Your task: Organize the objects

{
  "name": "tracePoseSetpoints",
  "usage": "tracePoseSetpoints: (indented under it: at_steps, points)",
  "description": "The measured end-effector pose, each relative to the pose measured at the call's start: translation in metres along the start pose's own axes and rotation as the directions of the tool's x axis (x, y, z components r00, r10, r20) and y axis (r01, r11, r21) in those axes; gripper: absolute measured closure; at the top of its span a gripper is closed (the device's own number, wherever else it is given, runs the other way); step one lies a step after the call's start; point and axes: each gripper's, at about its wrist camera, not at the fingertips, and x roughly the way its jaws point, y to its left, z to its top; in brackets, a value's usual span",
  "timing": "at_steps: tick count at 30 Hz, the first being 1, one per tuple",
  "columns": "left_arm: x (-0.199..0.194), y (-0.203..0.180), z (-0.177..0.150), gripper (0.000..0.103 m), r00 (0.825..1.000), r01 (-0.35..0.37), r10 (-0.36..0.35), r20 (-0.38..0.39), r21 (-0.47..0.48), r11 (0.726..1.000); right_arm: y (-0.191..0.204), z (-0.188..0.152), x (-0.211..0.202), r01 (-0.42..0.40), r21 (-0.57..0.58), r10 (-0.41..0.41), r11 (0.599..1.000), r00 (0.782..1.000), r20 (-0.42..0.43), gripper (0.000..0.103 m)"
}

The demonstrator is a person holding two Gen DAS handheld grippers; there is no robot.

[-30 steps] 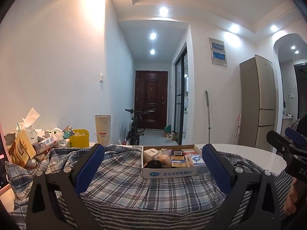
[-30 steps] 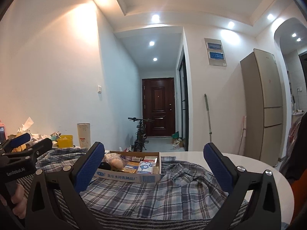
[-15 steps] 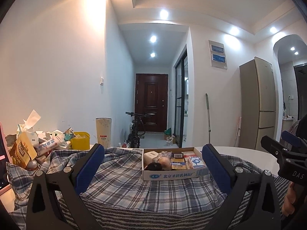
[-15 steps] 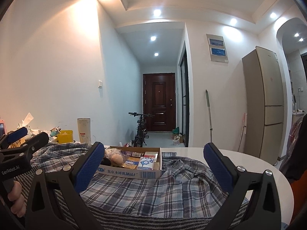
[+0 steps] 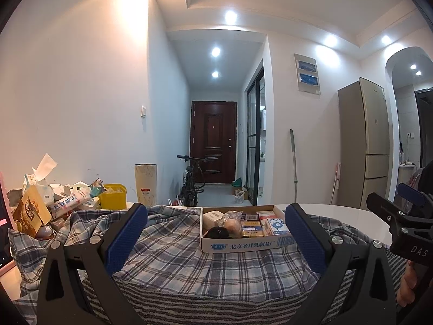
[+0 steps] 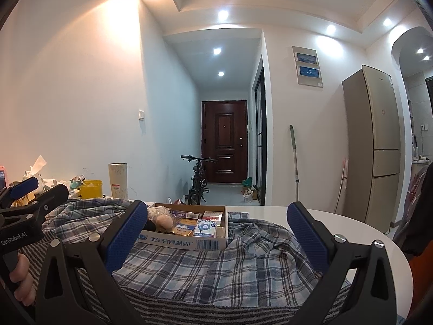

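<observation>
Left wrist view, left to right. A pink-edged device [image 5: 4, 233] is cut off by the frame edge, its nature unclear. Beside it rises a heap of crumpled paper and snack packets [image 5: 40, 200], with a yellow plastic tub [image 5: 115, 196] and a tall beige cylindrical canister [image 5: 146, 184] behind; labels are too small to read. A blue-and-white plaid cloth [image 5: 173, 252] covers the round white table [image 5: 349, 214], a grey striped fabric [image 5: 205, 303] overlapping its near edge. On the cloth sits the shallow white cardboard box with blue printed lettering [image 5: 243, 245], holding small medicine-type cartons, a dark rounded object and a pale rounded one in clear wrap; these are partly hidden by the box wall and by each other. The left gripper [image 5: 216, 233] has its blue-padded tongs spread wide, holding nothing, above the cloth, the box between them in the picture. At far right the right gripper [image 5: 403, 208] shows only partly, with fingertips of the holding hand below.

Right wrist view, left to right. The left gripper [image 6: 35, 192] enters from the frame edge, its base and the holding hand cropped. The right gripper [image 6: 216, 230] likewise has its tongs well apart and bare, the box [image 6: 186, 241] ahead and left of centre, its near-left corner hidden behind the left pad. Beyond stand a black bicycle [image 6: 199, 180], a dark brown door [image 6: 224, 143] and a tall beige refrigerator [image 6: 376, 146].
</observation>
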Motion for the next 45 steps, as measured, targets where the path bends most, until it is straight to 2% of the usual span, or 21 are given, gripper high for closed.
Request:
tracePoseSetpoints:
  at_steps: [10, 45]
  points:
    - [0.0035, -0.0025, 0.0004, 0.0, 1.0, -0.001, 0.001, -0.022, 0.001, 1.0, -0.0041, 0.0004, -0.0014, -0.009, 0.026, 0.009, 1.0, 1.0, -0.008, 0.0]
    - [0.004, -0.0029, 0.0015, 0.0, 1.0, -0.009, 0.009, -0.021, -0.005, 1.0, -0.0077, 0.0017, 0.0025, -0.006, 0.037, 0.006, 0.999, 1.0, -0.01, 0.0]
